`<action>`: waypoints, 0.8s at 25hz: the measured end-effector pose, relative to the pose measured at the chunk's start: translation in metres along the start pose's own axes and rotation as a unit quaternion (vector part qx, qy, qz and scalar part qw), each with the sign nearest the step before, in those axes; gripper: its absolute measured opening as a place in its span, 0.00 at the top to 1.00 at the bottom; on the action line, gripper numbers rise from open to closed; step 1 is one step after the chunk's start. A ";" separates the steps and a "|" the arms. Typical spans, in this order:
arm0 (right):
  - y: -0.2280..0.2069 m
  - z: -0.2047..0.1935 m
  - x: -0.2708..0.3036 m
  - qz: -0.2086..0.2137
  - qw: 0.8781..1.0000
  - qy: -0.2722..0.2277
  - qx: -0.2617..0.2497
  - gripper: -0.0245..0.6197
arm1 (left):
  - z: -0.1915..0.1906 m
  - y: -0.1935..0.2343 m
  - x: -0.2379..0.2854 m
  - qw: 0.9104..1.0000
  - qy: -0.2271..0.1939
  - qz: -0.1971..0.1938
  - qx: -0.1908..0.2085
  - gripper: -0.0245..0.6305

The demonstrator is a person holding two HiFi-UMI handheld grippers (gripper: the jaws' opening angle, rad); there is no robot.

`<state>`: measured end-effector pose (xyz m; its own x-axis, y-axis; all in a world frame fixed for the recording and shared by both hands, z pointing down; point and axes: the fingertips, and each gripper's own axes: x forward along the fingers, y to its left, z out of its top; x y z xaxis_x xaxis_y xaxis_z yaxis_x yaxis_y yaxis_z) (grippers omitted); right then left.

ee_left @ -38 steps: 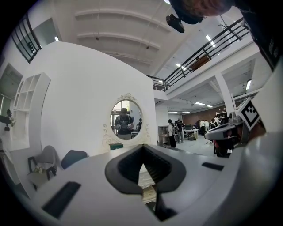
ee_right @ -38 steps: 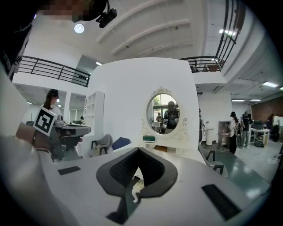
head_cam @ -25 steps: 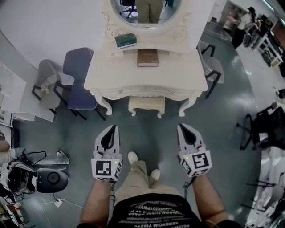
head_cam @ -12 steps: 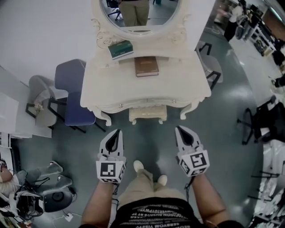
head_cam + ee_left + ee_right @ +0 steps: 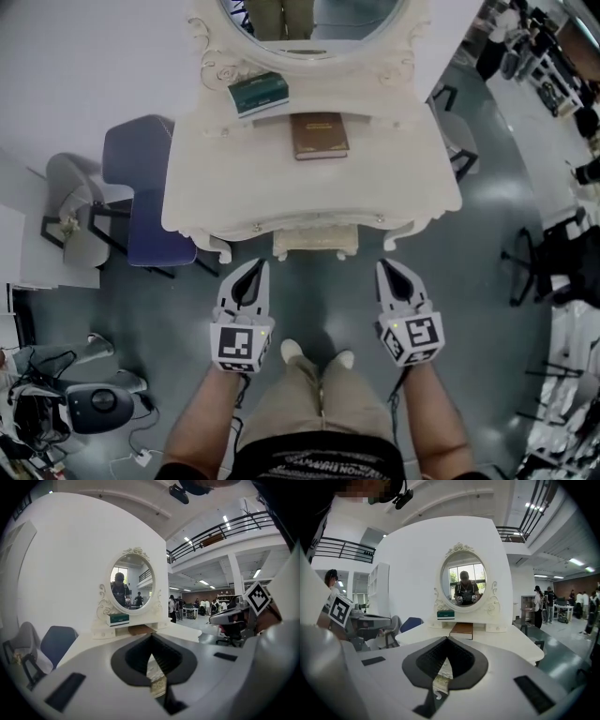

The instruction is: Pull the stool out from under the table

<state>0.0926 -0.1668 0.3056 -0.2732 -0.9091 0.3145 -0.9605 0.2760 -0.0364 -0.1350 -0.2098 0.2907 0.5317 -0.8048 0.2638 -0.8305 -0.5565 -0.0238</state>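
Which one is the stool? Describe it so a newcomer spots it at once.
Find the cream dressing table with the oval mirror. The stool is tucked under the middle of its front edge, only its front showing. Unlike the blue chair at the left, it is cream with carved trim, matching the table.

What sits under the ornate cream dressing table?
A cream cushioned stool is tucked there. Only its front edge and front legs show; the tabletop covers the rest.
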 end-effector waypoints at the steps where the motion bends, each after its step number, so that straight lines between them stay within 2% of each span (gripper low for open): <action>1: -0.001 -0.006 0.006 0.001 1.000 0.004 0.000 0.96 | -0.007 0.002 0.006 1.000 0.002 0.002 -0.002 0.96; 5: -0.012 -0.031 0.030 0.009 1.000 0.019 -0.010 0.96 | -0.039 0.006 0.032 1.000 0.017 0.007 -0.015 0.96; 10: -0.026 -0.076 0.059 0.017 0.999 0.050 0.007 0.96 | -0.094 0.008 0.059 0.998 0.053 0.013 -0.026 0.96; 15: -0.045 -0.125 0.085 0.027 0.997 0.075 0.021 0.96 | -0.142 0.000 0.091 0.997 0.081 0.011 -0.009 0.96; 20: -0.059 -0.172 0.117 0.038 0.994 0.098 0.022 0.96 | -0.193 -0.004 0.122 0.994 0.106 0.011 -0.020 0.96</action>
<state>0.1262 -0.2357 0.5081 -0.3334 -0.8067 0.4878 -0.9400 0.3240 -0.1066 -0.0991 -0.2664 0.5095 0.4706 -0.7521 0.4613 -0.8493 -0.5280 0.0056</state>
